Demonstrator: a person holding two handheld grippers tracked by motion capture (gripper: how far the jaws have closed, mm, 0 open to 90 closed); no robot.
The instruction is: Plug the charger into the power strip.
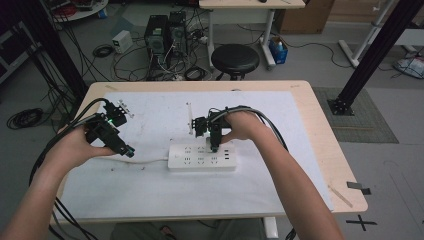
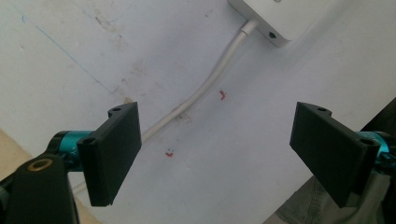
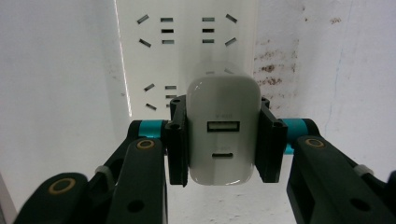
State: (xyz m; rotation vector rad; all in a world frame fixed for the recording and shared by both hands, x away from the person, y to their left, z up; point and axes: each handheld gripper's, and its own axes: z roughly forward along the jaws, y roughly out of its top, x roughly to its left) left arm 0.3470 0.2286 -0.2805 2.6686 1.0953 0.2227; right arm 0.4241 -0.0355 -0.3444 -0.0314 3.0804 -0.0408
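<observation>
Right gripper view: charger pinched over the power strip.
Right claw (image 3: 223,140) clamps a white USB charger (image 3: 223,128) by its sides, above the white power strip (image 1: 202,156) on the surface (image 1: 150,185). Left claw (image 2: 219,154) gapes wide over the strip's cord (image 2: 201,91), holding nothing.

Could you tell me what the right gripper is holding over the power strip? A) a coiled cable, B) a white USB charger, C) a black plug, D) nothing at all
B: the right gripper is shut on a white USB charger above the power strip.
</observation>
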